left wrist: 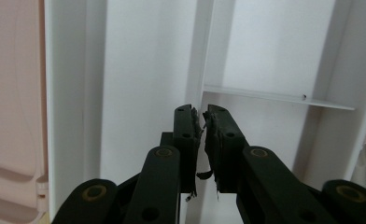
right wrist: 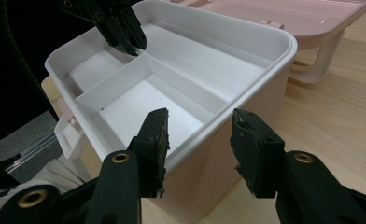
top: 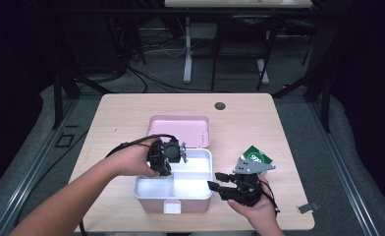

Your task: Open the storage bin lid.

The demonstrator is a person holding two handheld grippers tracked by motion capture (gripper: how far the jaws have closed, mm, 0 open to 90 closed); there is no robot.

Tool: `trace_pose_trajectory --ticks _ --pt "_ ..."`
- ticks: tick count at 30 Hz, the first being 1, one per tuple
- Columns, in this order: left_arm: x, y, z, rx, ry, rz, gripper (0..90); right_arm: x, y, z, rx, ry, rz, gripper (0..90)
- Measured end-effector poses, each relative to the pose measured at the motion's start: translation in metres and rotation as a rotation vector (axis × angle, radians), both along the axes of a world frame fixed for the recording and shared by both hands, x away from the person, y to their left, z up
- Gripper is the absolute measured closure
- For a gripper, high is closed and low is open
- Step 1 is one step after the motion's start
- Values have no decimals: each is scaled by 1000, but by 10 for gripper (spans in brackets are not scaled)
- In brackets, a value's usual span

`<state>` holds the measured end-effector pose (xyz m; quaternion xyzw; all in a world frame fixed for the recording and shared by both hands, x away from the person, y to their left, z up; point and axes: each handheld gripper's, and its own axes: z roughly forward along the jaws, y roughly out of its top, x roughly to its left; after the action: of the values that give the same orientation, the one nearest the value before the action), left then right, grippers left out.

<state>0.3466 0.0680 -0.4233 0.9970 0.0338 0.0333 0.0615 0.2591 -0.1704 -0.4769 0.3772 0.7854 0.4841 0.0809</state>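
The pink box sits open mid-table, lid laid back. The left gripper reaches inside, fingers pinched on the white divider, it seems. The right gripper is open astride the side wall, probably about to steady the box.

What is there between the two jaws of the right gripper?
In the right gripper view, the right gripper stands open, and the white rim of the pink box runs between its jaws, one inside, one outside.
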Motion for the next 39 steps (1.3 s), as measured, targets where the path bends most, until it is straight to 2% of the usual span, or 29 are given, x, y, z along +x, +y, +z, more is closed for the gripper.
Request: trace_pose_trajectory --ticks 6,7,18,39 --pt "0 -5 -3 8 0 -17 840 0 -1 -1 6 2 4 570" --pt "-1 -7 -4 22 -6 -28 848 1 -1 -1 2 6 8 570" --pt "0 -14 -12 59 -8 -46 866 1 -1 -2 10 10 11 570" --pt "-1 -16 -13 77 -19 -86 881 2 -3 -3 22 18 5 567"
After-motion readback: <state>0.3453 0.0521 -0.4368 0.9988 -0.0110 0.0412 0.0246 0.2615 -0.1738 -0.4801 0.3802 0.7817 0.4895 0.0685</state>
